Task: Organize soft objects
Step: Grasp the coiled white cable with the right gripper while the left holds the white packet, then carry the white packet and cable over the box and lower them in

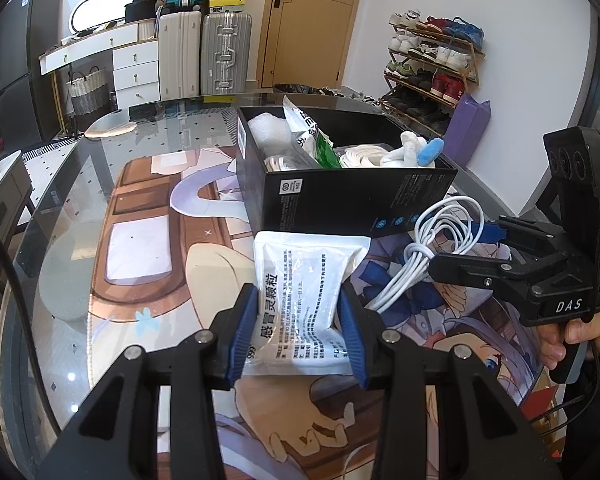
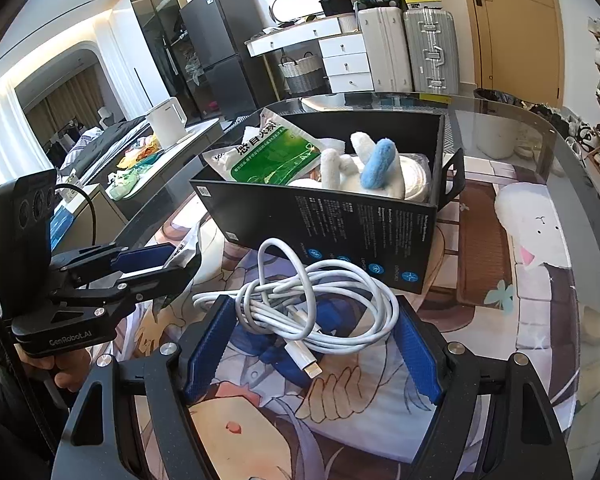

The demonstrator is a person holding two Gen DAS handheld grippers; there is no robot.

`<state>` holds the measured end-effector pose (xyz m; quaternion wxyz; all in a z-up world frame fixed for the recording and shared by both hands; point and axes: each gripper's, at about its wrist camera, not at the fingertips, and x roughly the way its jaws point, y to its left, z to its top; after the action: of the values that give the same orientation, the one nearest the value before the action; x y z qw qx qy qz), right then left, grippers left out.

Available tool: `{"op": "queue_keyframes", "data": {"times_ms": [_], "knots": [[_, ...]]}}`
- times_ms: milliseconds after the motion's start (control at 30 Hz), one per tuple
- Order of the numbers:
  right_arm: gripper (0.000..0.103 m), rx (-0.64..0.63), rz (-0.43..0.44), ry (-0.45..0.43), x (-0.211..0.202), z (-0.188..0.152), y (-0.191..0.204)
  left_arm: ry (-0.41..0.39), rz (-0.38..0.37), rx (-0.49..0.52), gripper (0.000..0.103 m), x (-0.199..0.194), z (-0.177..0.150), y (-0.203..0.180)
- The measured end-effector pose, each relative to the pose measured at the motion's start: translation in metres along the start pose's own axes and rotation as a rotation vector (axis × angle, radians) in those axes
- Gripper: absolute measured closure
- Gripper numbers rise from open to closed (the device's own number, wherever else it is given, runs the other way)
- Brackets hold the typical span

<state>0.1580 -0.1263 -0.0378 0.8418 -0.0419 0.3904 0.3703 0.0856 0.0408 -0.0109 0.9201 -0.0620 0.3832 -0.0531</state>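
Note:
My left gripper (image 1: 298, 330) is shut on a white medicine sachet (image 1: 304, 280) that rests on the printed mat just in front of the black box (image 1: 340, 196). My right gripper (image 2: 314, 340) is open, its blue pads on either side of a coiled white cable (image 2: 308, 304) lying on the mat; the cable also shows in the left wrist view (image 1: 432, 248). The black box (image 2: 320, 220) holds a green-and-white sachet (image 2: 276, 152), a white and blue plush toy (image 2: 364, 168), bubble wrap (image 1: 268, 128) and other white soft items.
The glass table (image 1: 60, 208) carries a printed anime mat (image 1: 152, 248). Suitcases (image 1: 204, 56), a white drawer unit (image 1: 134, 68) and a shoe rack (image 1: 432, 64) stand behind. A white kettle (image 2: 166, 120) sits on a side table to the left.

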Motion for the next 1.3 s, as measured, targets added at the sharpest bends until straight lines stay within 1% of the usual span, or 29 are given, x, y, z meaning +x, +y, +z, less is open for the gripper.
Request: {"op": "queue_keyframes", "data": {"times_ms": [133,167,733,900,1100,1300], "knots": [[0.024,-0.006,0.006,-0.006,-0.001,0.000,0.001,-0.003,-0.001,-0.001,0.063,0.000,0.001,0.000],[0.026,-0.008,0.010,-0.008,-0.002,0.000,0.001,-0.004,-0.002,-0.001,0.063,-0.001,0.001,-0.001],[0.027,-0.031,0.045,-0.039,-0.012,-0.001,0.006,-0.015,-0.006,-0.008,0.063,-0.004,0.003,-0.002],[0.027,-0.034,0.053,-0.070,-0.022,0.000,0.006,-0.034,-0.013,-0.016,0.063,-0.009,0.007,-0.003],[0.027,-0.036,0.066,-0.135,-0.043,0.005,0.009,-0.073,-0.024,-0.003,0.063,-0.019,0.014,-0.006],[0.027,-0.029,0.054,-0.203,-0.065,0.011,0.008,-0.107,-0.027,-0.001,0.063,-0.028,0.022,-0.007]]}}
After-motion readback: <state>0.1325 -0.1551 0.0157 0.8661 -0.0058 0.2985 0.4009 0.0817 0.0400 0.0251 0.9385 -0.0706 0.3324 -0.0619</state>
